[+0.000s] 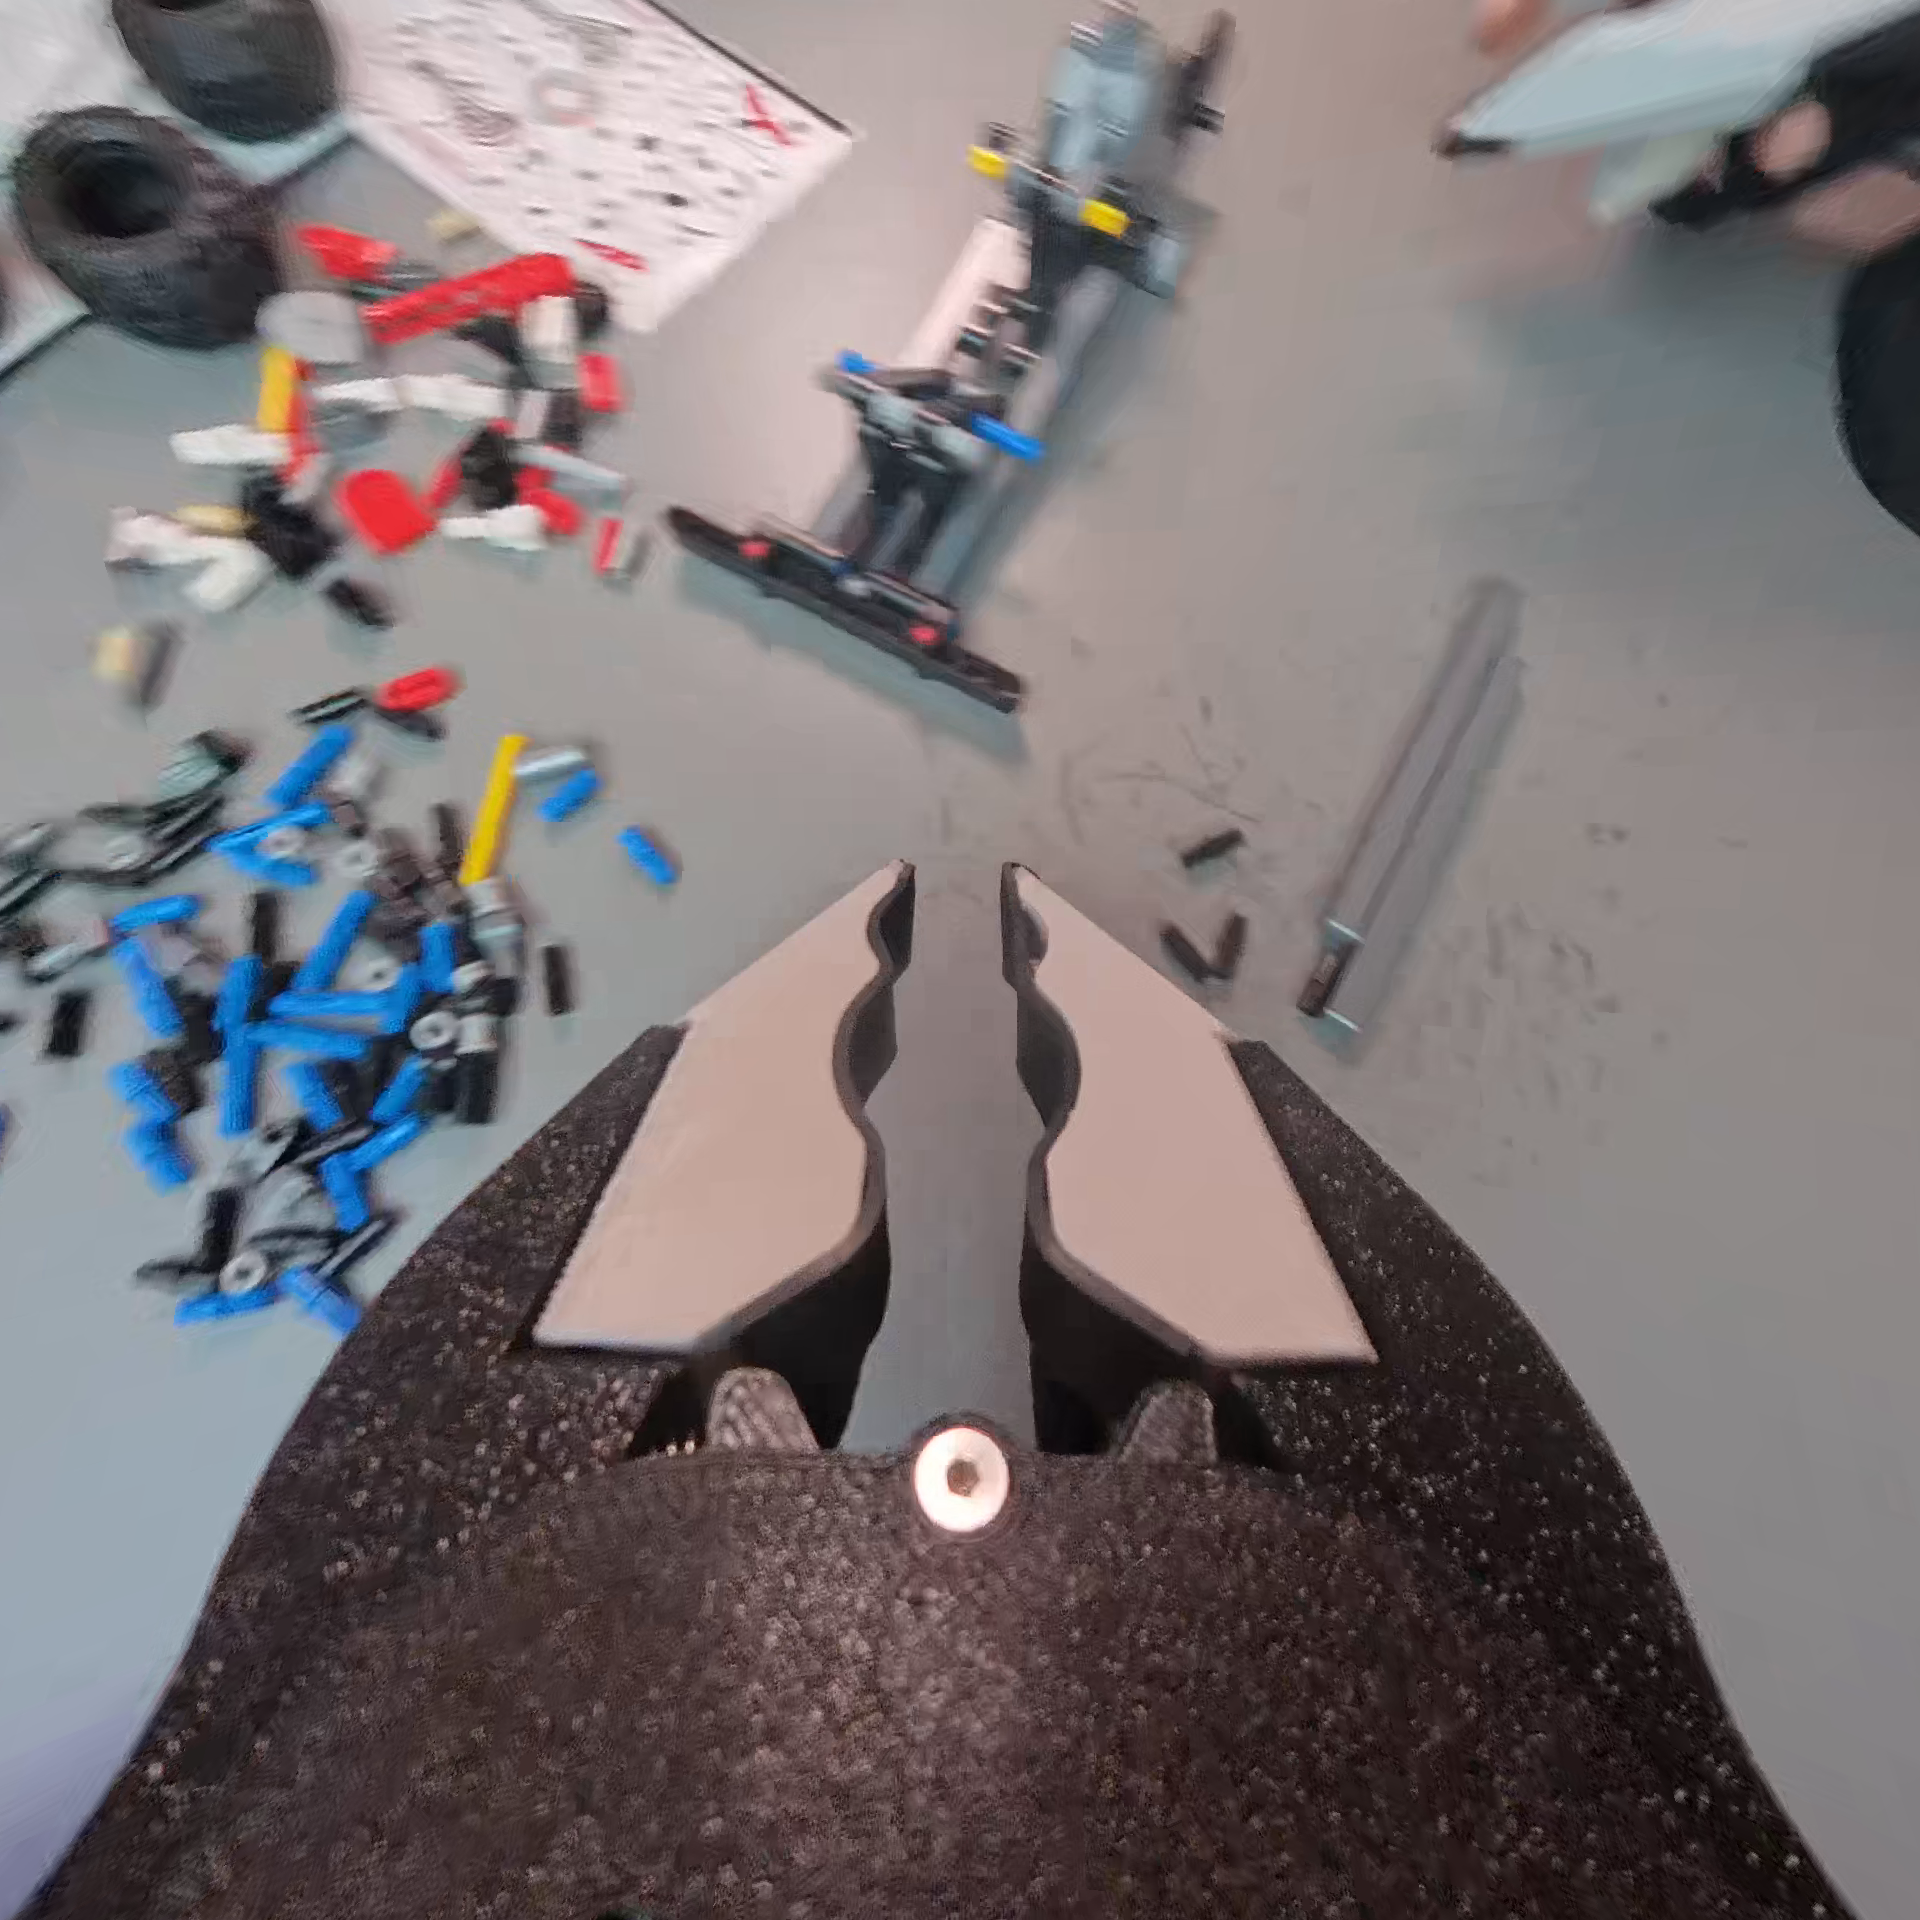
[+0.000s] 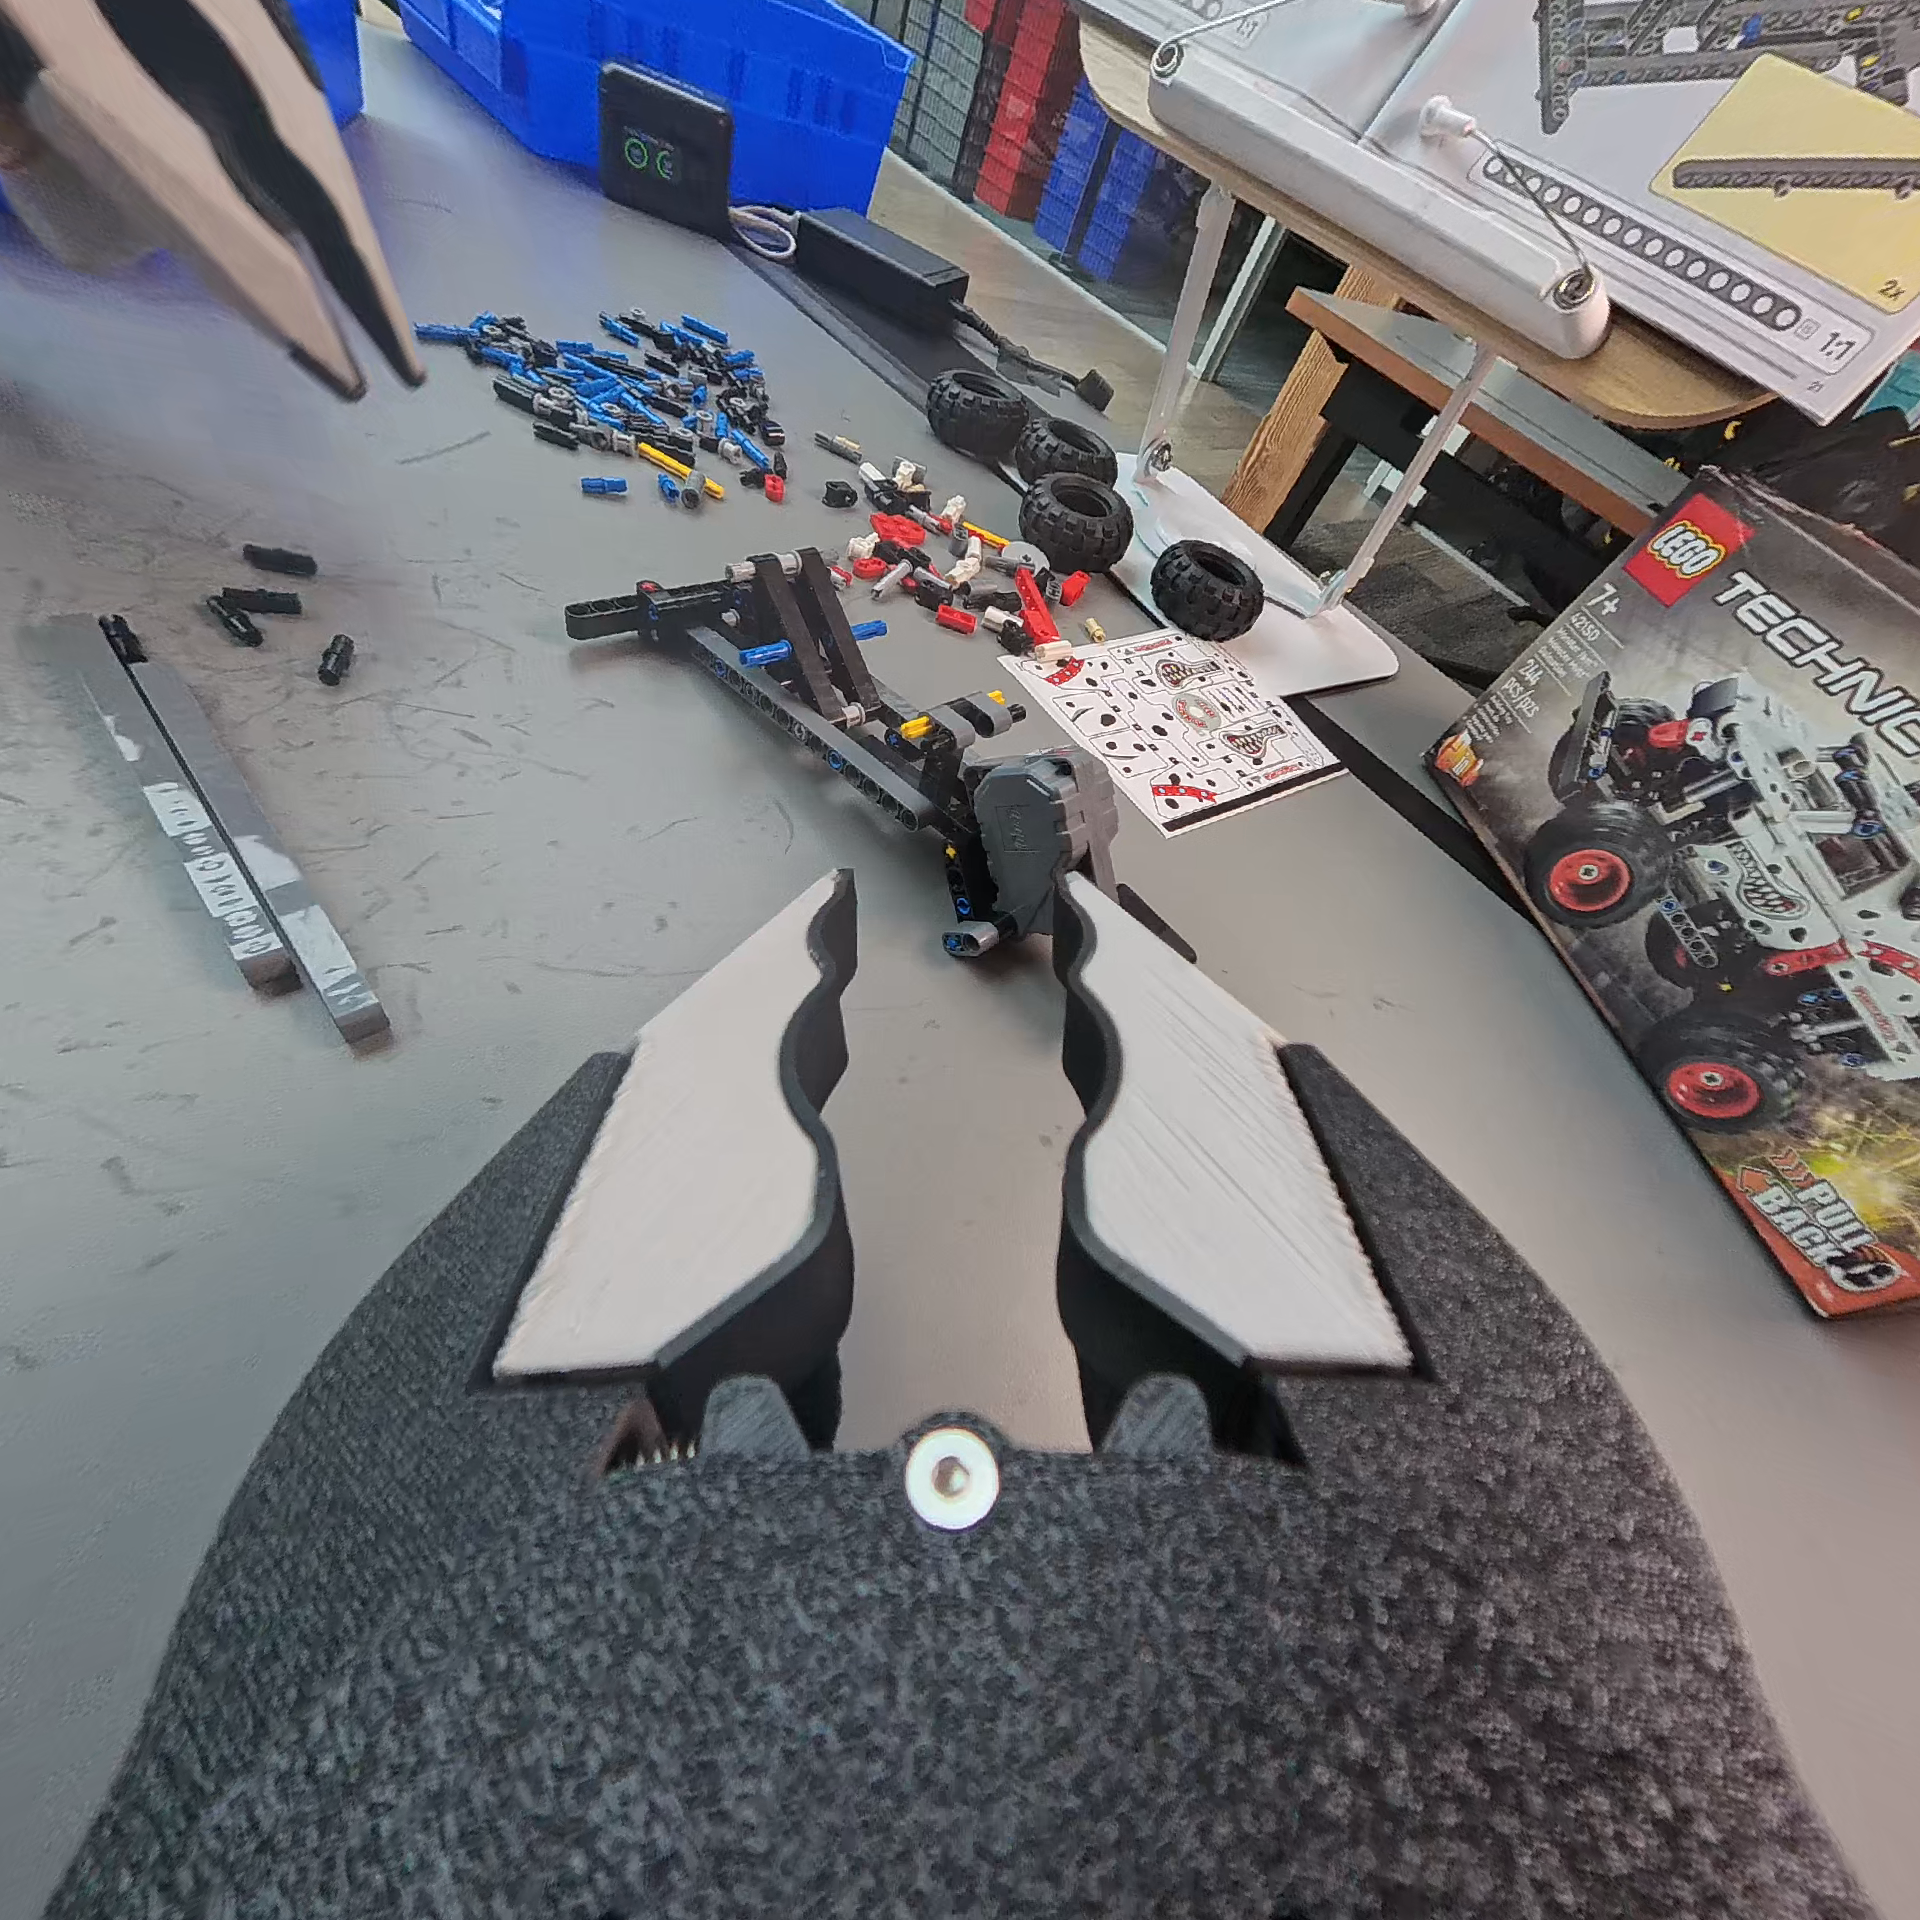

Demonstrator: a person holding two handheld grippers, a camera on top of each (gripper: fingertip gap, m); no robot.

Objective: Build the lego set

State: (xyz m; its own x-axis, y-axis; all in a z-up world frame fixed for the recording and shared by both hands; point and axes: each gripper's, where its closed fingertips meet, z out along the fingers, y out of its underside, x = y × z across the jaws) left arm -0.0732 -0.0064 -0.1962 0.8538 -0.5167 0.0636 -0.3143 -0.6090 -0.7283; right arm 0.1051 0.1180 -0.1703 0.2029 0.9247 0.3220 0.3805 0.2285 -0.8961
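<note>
The partly built black and grey chassis [image 2: 800,675] lies on the grey table [image 2: 520,1039], its grey pull-back motor [image 2: 1039,810] nearest me. My right gripper [image 2: 956,883] is open and empty, its right fingertip just in front of the motor. The chassis also shows in the blurred left wrist view [image 1: 935,436]. My left gripper [image 1: 958,873] is open by a narrow gap and empty, above bare table short of the chassis. It also shows in the right wrist view [image 2: 379,379] at the top left. Two long grey beams [image 2: 229,831] lie to the left, with loose black pins [image 2: 270,603] beside them.
A pile of blue and black pins [image 2: 623,395], red and white parts [image 2: 935,561], several black tyres [image 2: 1075,520] and a sticker sheet [image 2: 1164,727] lie behind the chassis. The set's box [image 2: 1714,883] stands at the right, a booklet on a stand [image 2: 1662,208] above it, blue bins [image 2: 644,83] behind. The gap from one gripper's tips to the other's is roughly 25 cm.
</note>
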